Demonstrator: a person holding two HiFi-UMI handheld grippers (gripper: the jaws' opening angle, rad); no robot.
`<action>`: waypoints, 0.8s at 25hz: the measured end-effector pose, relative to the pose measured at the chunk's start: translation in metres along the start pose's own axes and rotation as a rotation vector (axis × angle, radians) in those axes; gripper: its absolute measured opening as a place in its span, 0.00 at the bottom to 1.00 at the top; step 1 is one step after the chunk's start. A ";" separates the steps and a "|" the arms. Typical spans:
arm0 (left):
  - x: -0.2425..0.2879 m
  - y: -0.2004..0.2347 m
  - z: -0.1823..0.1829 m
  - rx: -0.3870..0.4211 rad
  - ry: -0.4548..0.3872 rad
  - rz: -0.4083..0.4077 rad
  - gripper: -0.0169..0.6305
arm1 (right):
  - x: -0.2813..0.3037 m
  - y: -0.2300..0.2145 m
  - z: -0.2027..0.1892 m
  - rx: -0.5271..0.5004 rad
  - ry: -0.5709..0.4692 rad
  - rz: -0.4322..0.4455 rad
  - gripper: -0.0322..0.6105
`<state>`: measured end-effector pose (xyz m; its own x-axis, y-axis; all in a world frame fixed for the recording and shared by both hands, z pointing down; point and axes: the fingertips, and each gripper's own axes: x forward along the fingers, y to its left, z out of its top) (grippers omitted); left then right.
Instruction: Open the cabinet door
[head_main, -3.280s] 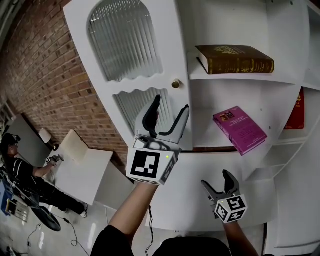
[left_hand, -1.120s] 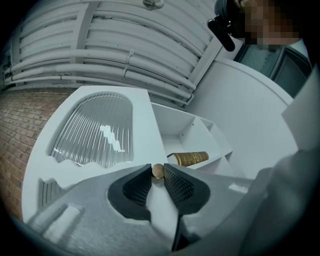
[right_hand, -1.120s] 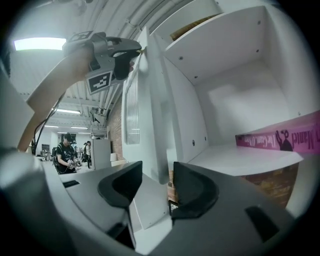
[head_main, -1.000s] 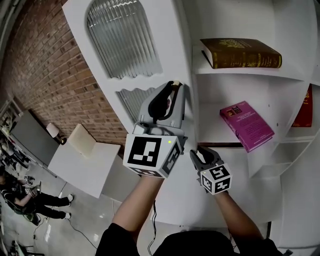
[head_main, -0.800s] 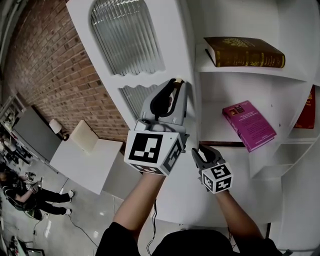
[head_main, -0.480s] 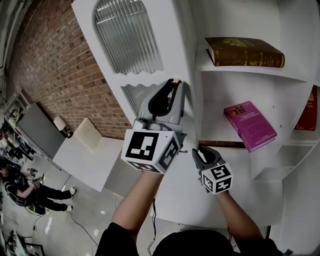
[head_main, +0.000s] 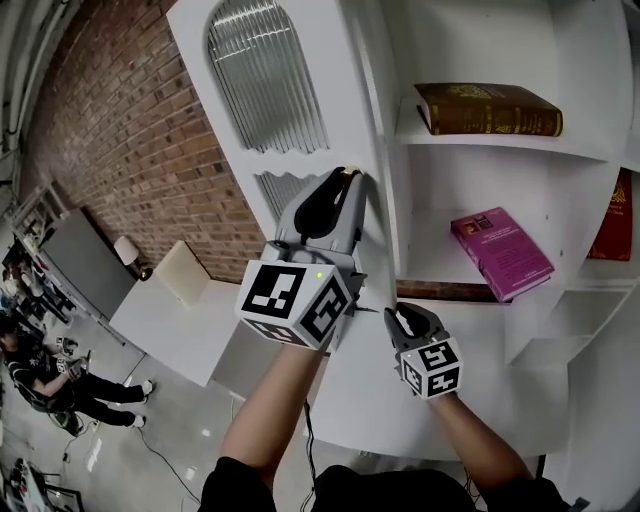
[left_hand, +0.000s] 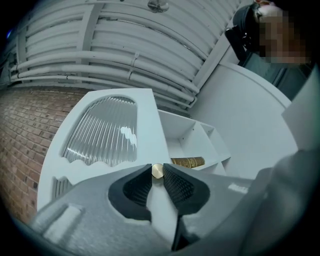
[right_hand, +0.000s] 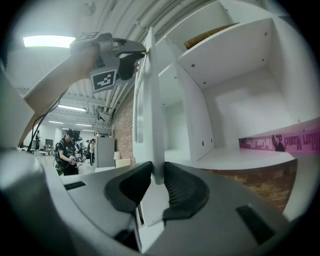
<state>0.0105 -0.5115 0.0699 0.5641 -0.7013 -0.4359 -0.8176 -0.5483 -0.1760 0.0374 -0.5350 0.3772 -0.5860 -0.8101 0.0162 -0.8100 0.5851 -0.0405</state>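
With the left hand-held gripper (head_main: 345, 180) pinched narrow on the brass knob (left_hand: 157, 171) of the cabinet door (head_main: 335, 90) — already ajar, swung partly off the shelves (head_main: 480, 146) — pull along the hinge arc, not straight out. Below the knob, with the right hand-held gripper (right_hand: 156, 179) just closing down narrow onto the door's free edge, edge between its jaws, share the load. Move both together, slowly; avoid twisting at the knob — likely to slip off so small a grip.

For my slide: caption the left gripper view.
Left gripper clamps the brass knob of the open white door.
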 end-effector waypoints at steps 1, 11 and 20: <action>-0.004 0.000 0.002 -0.009 -0.005 -0.005 0.15 | -0.002 0.004 0.000 0.000 0.001 -0.009 0.18; -0.033 0.001 0.015 -0.073 -0.039 -0.082 0.15 | -0.016 0.035 -0.003 0.010 -0.002 -0.060 0.17; -0.065 0.006 0.029 -0.093 -0.006 -0.177 0.15 | -0.028 0.069 -0.006 0.056 -0.002 -0.158 0.17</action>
<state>-0.0337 -0.4562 0.0718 0.6971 -0.5874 -0.4111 -0.6912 -0.7029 -0.1679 -0.0025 -0.4714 0.3795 -0.4511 -0.8921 0.0249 -0.8896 0.4472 -0.0931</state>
